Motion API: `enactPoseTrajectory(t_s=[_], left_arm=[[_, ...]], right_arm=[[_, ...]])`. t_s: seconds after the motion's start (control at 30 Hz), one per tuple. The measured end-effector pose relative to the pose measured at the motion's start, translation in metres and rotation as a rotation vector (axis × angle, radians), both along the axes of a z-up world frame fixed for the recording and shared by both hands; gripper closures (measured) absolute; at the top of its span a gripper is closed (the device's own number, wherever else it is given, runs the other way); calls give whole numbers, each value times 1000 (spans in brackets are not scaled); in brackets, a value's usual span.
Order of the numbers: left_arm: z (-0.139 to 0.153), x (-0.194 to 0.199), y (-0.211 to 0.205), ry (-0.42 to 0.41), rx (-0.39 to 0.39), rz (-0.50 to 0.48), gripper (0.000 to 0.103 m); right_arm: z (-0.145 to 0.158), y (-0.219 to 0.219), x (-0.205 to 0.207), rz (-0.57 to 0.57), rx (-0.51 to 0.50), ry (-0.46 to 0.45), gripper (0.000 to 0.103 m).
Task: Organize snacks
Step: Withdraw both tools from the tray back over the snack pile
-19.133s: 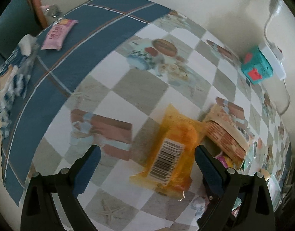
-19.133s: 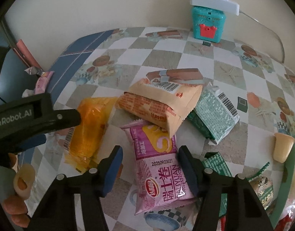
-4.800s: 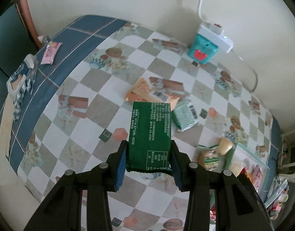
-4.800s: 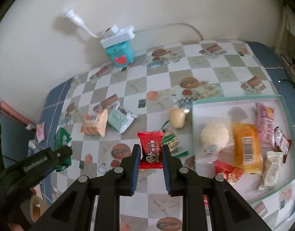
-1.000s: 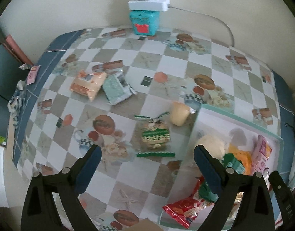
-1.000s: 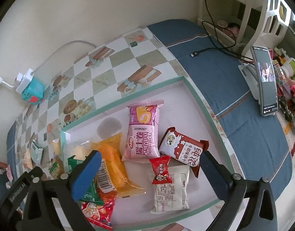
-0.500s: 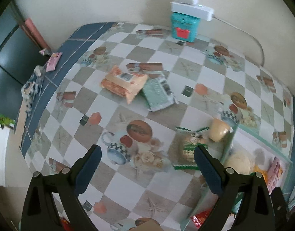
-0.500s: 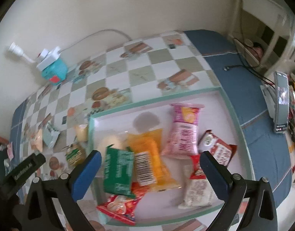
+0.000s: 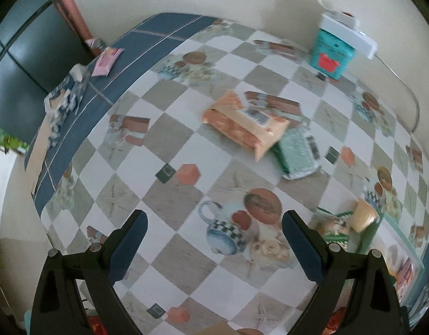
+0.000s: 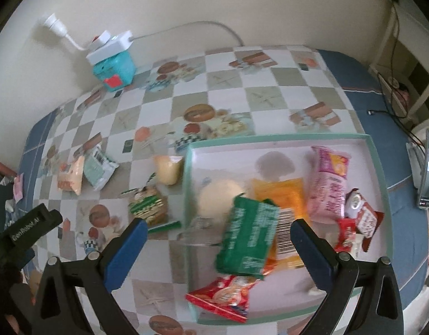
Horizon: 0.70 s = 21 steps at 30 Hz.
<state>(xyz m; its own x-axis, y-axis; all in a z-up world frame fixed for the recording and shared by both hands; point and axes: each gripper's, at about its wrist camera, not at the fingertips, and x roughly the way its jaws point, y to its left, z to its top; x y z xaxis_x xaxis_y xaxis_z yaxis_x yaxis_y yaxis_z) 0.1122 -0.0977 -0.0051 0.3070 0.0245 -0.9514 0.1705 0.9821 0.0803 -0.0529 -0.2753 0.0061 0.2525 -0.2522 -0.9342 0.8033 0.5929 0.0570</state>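
Both jaws wide open and empty, green packet (image 10: pixel 246 237) in tray (image 10: pixel 379 167), blurred orange packet (image 9: pixel 243 125) probably on tablecloth

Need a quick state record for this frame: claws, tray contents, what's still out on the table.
left claw: open, empty
right claw: open, empty
tray: green packet, orange packet, pink packet, red packets, pale round bun
still on table: orange-tan packet, mint packet, green-striped packet, yellow cup

Checkered grey-white tablecloth (image 9: pixel 169 139), green packet (image 10: pixel 248 237), orange packet (image 9: pixel 242 122), teal box (image 9: pixel 332 57)
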Motion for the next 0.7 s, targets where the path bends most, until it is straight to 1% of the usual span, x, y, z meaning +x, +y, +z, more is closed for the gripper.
enactPoseTrajectory(t_s=[0.1,0.27,0.53,0.7], left_arm=[[-2,10,12,17,-18,23,6],[-3,23,22,25,-26,25,6],[-9,35,21,34,-10,-44,6],[-13,41,17,43,-9,-74,6]], right_arm=[[-3,9,12,14,6,6,0],[-9,23,32,44,9,24,0],[-19,34,49,50,26,34,0],[-28,38,58,78,41,37,0]])
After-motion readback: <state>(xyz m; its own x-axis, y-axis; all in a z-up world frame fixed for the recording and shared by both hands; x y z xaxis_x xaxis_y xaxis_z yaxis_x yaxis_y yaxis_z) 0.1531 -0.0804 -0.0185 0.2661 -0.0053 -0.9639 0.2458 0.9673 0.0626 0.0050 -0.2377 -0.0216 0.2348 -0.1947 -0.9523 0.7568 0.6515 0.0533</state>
